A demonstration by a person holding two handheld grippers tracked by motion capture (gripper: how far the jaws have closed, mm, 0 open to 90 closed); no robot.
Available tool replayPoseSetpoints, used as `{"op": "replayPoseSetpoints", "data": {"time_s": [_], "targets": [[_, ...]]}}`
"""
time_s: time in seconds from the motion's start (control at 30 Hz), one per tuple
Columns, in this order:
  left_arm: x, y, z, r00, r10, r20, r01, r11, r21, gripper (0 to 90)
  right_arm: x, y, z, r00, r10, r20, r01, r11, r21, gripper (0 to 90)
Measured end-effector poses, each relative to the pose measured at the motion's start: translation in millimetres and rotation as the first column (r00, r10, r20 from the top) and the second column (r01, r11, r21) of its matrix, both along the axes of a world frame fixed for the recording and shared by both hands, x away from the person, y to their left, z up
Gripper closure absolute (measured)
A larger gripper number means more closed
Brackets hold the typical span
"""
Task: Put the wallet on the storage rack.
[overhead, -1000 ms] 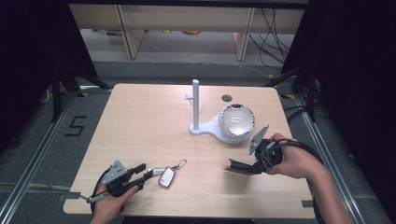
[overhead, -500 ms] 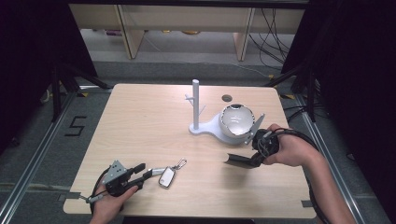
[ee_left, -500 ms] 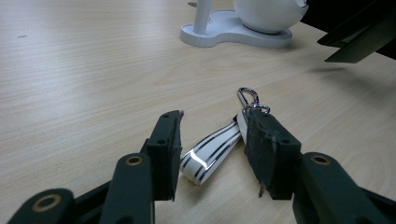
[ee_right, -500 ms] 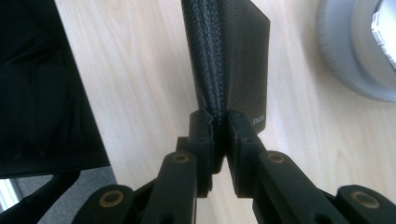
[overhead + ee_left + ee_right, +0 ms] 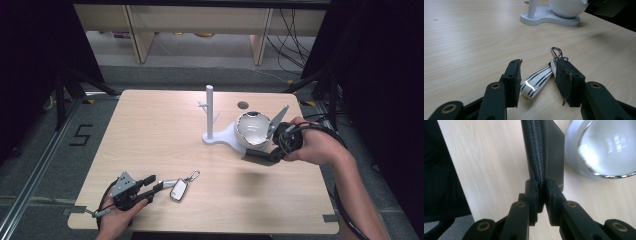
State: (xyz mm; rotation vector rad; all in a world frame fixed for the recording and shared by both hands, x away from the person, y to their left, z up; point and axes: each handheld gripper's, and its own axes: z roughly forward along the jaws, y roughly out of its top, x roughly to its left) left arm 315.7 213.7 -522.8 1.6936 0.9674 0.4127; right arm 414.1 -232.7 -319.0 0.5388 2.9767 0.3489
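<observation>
A black wallet (image 5: pixel 544 152) is clamped by the right gripper (image 5: pixel 541 188) fingers, just beside the white bowl (image 5: pixel 254 129). A key fob (image 5: pixel 537 81) is straddled on the tabletop (image 5: pixel 160 145) by the left gripper (image 5: pixel 537 80), fingers half apart.

Table (image 5: pixel 150 150): pale wood-grain top with rounded corners and a small round hole (image 5: pixel 243 105) near its far edge. White stand (image 5: pixel 210 117): an upright post with short side pegs, rising from a flat white base right of centre. Bowl (image 5: pixel 252 129): round and white, sitting on the right part of that base, just beside the post. Floor (image 5: pixel 60 150): grey, marked with a dark "5" (image 5: pixel 81 135) left of the table. Shelf unit (image 5: pixel 200 20) and loose cables (image 5: pixel 295 30): beyond the far edge.
</observation>
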Motion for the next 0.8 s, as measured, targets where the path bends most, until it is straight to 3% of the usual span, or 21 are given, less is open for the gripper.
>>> {"op": "replayPoseSetpoints", "data": {"time_s": [0.17, 0.37, 0.43, 0.5, 0.73, 0.8], "targets": [[-0.1, 0.4, 0.1, 1.0000, -0.001, -0.002, 0.001, 1.0000, -0.001, 55.0, 15.7, 1.8, 22.1, 0.9996, -0.012, 0.024, 0.012, 0.9998, 0.013, 82.1], [0.4, 0.9, -0.3, 1.0000, -0.004, 0.001, 0.004, 1.0000, -0.007, 54.9, 42.7, 1.2, 34.9, 0.9986, -0.021, 0.049, 0.021, 0.9996, 0.019, 82.1], [0.9, 1.1, -0.7, 1.0000, -0.006, 0.003, 0.006, 0.9999, -0.015, 54.9, 50.6, 0.7, 32.8, 0.9960, -0.050, 0.074, 0.048, 0.9984, 0.031, 82.1], [1.1, 1.6, -0.6, 1.0000, -0.005, 0.003, 0.005, 0.9999, -0.012, 54.8, 57.9, 1.0, 29.7, 0.9957, -0.060, 0.070, 0.059, 0.9980, 0.022, 82.1], [1.4, 1.7, -0.7, 1.0000, -0.004, 0.003, 0.004, 0.9999, -0.014, 54.9, 75.6, 0.7, 12.8, 0.9978, -0.033, 0.057, 0.033, 0.9994, -0.010, 82.0], [0.8, 1.9, -0.1, 1.0000, 0.003, -0.003, -0.003, 1.0000, -0.003, 54.8, 76.1, 0.3, 10.4, 0.9969, -0.048, 0.063, 0.049, 0.9987, -0.015, 82.0]]}}
